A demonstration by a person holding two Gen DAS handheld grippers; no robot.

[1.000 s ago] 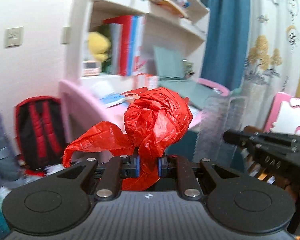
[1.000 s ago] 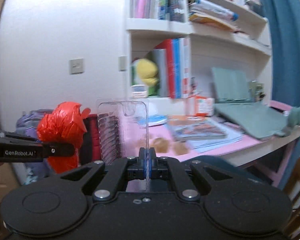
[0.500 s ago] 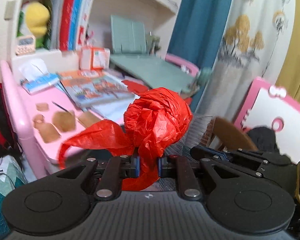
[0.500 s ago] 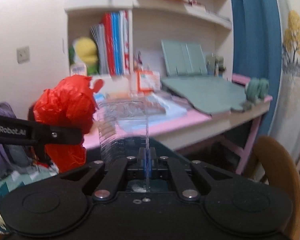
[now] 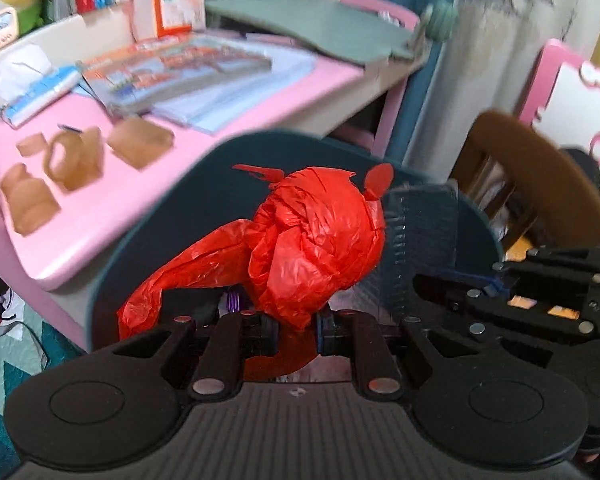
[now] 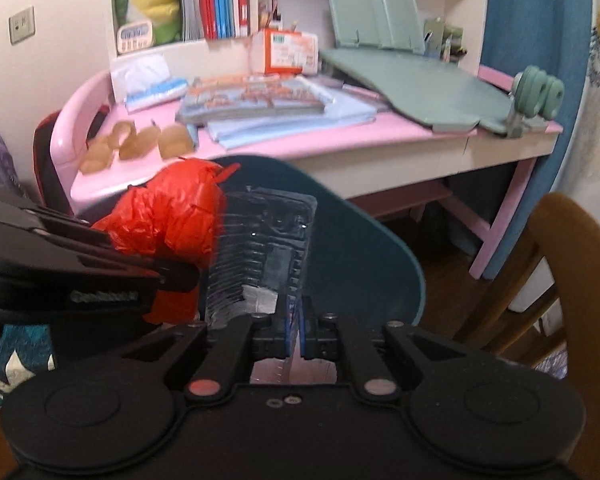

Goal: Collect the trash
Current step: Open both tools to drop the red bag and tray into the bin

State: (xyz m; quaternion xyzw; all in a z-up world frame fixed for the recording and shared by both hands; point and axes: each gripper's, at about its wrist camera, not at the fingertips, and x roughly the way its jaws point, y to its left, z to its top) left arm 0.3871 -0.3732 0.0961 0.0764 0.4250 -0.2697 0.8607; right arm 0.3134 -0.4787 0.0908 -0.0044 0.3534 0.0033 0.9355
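Note:
My left gripper [image 5: 296,328] is shut on a crumpled red plastic bag [image 5: 316,240], which hangs over the mouth of a dark teal bin [image 5: 148,248]. Beside the bag, a clear ribbed plastic tray [image 6: 264,248] leans left over the same bin [image 6: 360,240]. My right gripper [image 6: 296,336] has its jaws opening; a narrow gap shows between the pads and the tray's lower edge sits just left of them, not pinched. In the right wrist view the left gripper [image 6: 172,276] and the red bag [image 6: 172,216] are at the left. Several brown paper scraps [image 6: 136,144] lie on the pink desk [image 6: 300,144].
Books, papers, a tissue box [image 6: 140,72] and a green reading stand [image 6: 400,76] crowd the desk. A wooden chair [image 6: 572,280] stands to the right, a blue curtain [image 6: 532,40] behind it. A backpack and a patterned teal rug [image 5: 4,360] are at the left.
Both grippers swung right and dipped from facing the shelves to looking down at the bin. The right jaws parted and the clear tray tipped left out of their pinch.

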